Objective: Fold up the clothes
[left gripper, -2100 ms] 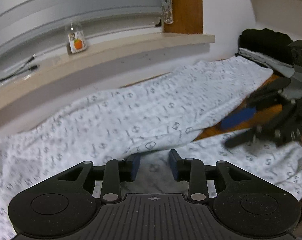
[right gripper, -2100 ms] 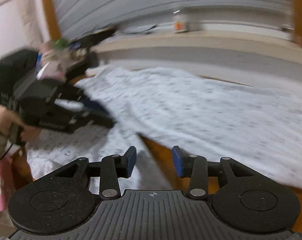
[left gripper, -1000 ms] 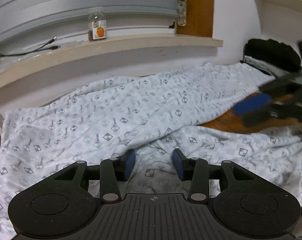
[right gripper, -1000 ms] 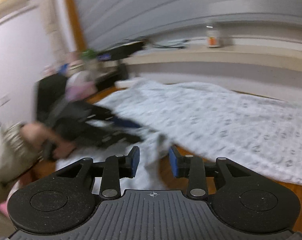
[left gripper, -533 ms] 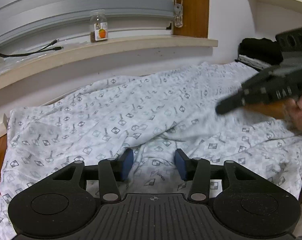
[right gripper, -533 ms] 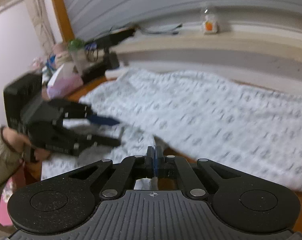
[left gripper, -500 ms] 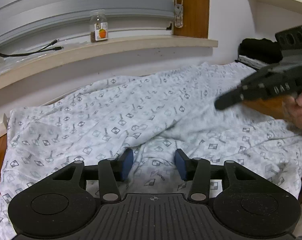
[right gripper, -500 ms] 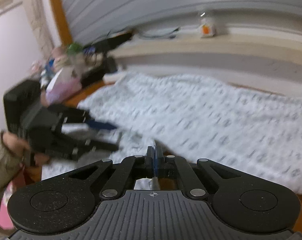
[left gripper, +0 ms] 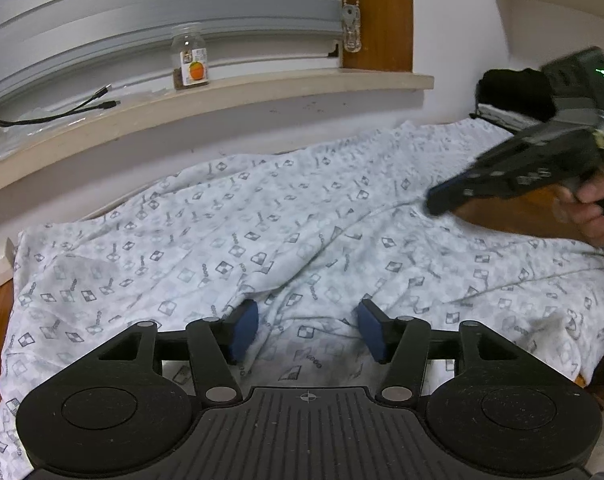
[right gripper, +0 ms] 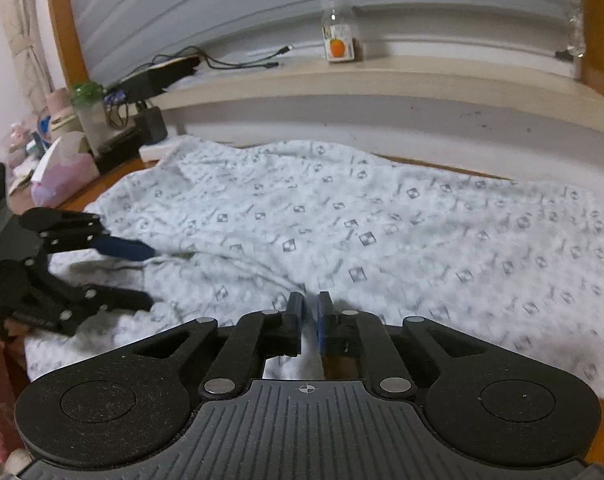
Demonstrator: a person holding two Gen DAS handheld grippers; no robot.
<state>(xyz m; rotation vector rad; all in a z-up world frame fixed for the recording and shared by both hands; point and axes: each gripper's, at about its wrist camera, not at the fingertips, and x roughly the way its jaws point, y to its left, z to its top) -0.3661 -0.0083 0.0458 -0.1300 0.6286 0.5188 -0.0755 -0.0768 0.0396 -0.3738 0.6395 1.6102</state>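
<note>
A white garment with a grey square print [left gripper: 286, 232] lies spread over a wooden table and also fills the right wrist view [right gripper: 382, 224]. My left gripper [left gripper: 308, 330] is open, its blue pads low over the near folds of the cloth. My right gripper [right gripper: 310, 312] is shut on an edge of the garment pinched between its pads. The right gripper also shows in the left wrist view [left gripper: 514, 178], over the cloth at the right. The left gripper shows in the right wrist view [right gripper: 114, 276], jaws apart on the cloth at the left.
A window ledge [left gripper: 206, 100] runs behind the table with a jar with an orange label [left gripper: 192, 62] and cables [left gripper: 62, 110]. A dark bundle [left gripper: 514, 94] sits at far right. Boxes, a pink bag [right gripper: 62, 180] and clutter crowd the table's left end.
My right gripper has closed on the garment edge and carried it over the cloth toward the left gripper. The left gripper stays open, moved little.
</note>
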